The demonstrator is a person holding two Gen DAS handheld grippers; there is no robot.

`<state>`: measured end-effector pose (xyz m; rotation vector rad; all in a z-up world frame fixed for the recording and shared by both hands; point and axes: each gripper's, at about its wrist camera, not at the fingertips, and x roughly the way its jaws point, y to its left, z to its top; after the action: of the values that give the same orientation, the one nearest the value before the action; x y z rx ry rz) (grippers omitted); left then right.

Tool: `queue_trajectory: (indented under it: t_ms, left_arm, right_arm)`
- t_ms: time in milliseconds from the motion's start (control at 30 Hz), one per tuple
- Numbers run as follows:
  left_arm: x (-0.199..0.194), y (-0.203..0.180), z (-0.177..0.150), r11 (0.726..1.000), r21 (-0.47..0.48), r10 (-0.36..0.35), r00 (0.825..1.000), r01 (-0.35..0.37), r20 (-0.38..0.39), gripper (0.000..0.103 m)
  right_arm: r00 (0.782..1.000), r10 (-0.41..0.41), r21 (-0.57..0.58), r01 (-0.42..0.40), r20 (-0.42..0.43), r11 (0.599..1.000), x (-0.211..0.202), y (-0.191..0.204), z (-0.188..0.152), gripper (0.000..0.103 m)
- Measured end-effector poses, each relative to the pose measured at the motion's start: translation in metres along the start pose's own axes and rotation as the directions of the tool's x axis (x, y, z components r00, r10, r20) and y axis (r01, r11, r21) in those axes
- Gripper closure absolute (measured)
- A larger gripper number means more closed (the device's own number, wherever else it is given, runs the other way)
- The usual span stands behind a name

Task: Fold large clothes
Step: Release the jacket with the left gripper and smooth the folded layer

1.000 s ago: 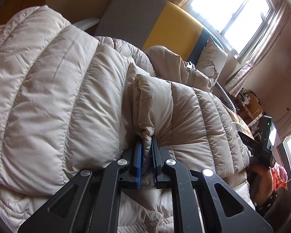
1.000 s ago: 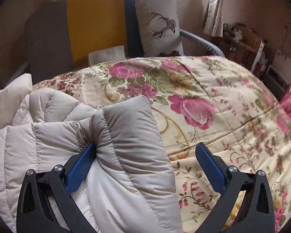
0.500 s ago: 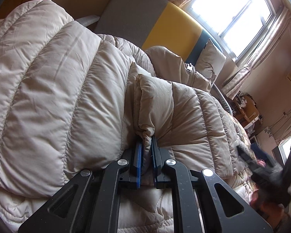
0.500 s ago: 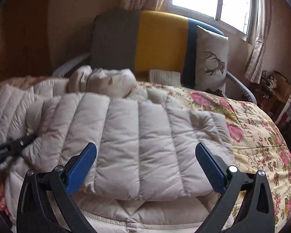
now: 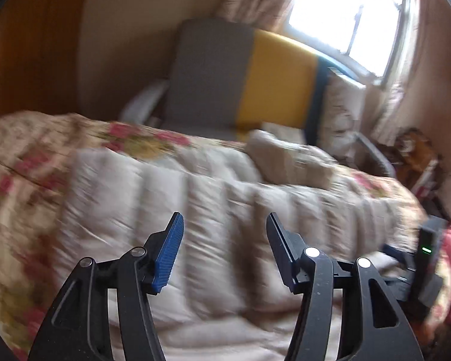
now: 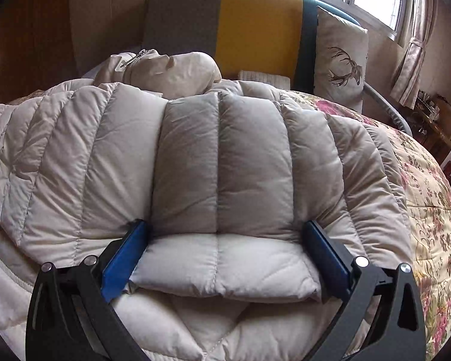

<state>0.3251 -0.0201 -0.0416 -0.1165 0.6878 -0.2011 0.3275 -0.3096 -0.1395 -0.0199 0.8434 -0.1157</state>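
A beige quilted coat is spread across a bed covered with a floral quilt. It lies toward the bed's left side and near edge, with bare quilt shown along the right edge. Its hood is bunched at the far edge, in front of a grey and yellow chair and a deer cushion.

The right tool is set wide apart over a folded sleeve that lies on top of the coat at the near edge. Both blue pads flank the sleeve's end and appear to touch its sides; whether they press cannot be told.

The left tool is seen above the coat in a blurred picture. Its jaws have just been opening and stand apart, with nothing between them and no fabric touched. The right tool's body is visible at the right of that view, low over the coat's near edge.
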Motion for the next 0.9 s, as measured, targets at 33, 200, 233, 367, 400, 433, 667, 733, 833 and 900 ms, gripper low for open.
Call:
queue_trajectory:
  t_ms: [33, 200, 233, 367, 400, 433, 667, 733, 833, 900]
  left_arm:
    - [0.008, 0.008, 0.004, 0.999, 0.003, 0.054, 0.998, -0.054, -0.019, 0.047]
    - [0.066, 0.036, -0.009, 0.98, 0.059, 0.197, 0.971, -0.19, -0.135, 0.047]
    - [0.07, 0.032, -0.014, 0.973, 0.091, 0.22, 0.968, -0.21, -0.119, 0.047]
    - [0.071, 0.024, -0.02, 0.958, 0.131, 0.268, 0.958, -0.255, -0.099, 0.047]
    - [0.067, 0.024, -0.019, 0.959, 0.13, 0.264, 0.959, -0.251, -0.099, 0.047]
    - [0.061, 0.024, -0.018, 0.96, 0.128, 0.261, 0.96, -0.248, -0.099, 0.044]
    - [0.01, 0.016, -0.022, 0.974, 0.082, 0.219, 0.971, -0.212, -0.093, 0.018]
    - [-0.007, 0.014, -0.026, 0.978, 0.056, 0.207, 0.973, -0.202, -0.102, 0.018]
    - [-0.03, 0.009, -0.033, 0.98, 0.052, 0.196, 0.976, -0.192, -0.091, 0.018]
    - [-0.048, 0.004, -0.038, 0.98, 0.057, 0.196, 0.978, -0.192, -0.072, 0.012]
  right_arm:
    - [1.0, -0.001, -0.001, 0.001, 0.0, 1.0, 0.0, 0.0, 0.0, 0.002]
    - [1.0, -0.022, -0.011, 0.022, 0.004, 1.0, -0.001, 0.004, -0.003, 0.002]
    - [1.0, -0.026, -0.013, 0.027, 0.005, 1.0, -0.001, 0.005, -0.004, 0.002]
    - [0.999, -0.039, -0.018, 0.039, 0.01, 0.999, -0.003, 0.008, -0.006, 0.002]
    - [0.999, -0.042, -0.019, 0.043, 0.011, 0.999, -0.003, 0.009, -0.007, 0.002]
    - [0.999, -0.045, -0.02, 0.046, 0.01, 0.999, -0.003, 0.011, -0.008, 0.002]
    - [0.999, -0.044, -0.02, 0.044, 0.008, 0.999, -0.004, 0.012, -0.009, 0.002]
    - [0.999, -0.044, -0.02, 0.044, 0.006, 0.999, -0.004, 0.012, -0.009, 0.002]
    - [0.999, -0.051, -0.026, 0.051, -0.004, 0.998, -0.004, 0.013, -0.009, 0.002]
    - [0.999, -0.047, -0.027, 0.046, -0.026, 0.999, -0.003, 0.014, -0.007, 0.002]
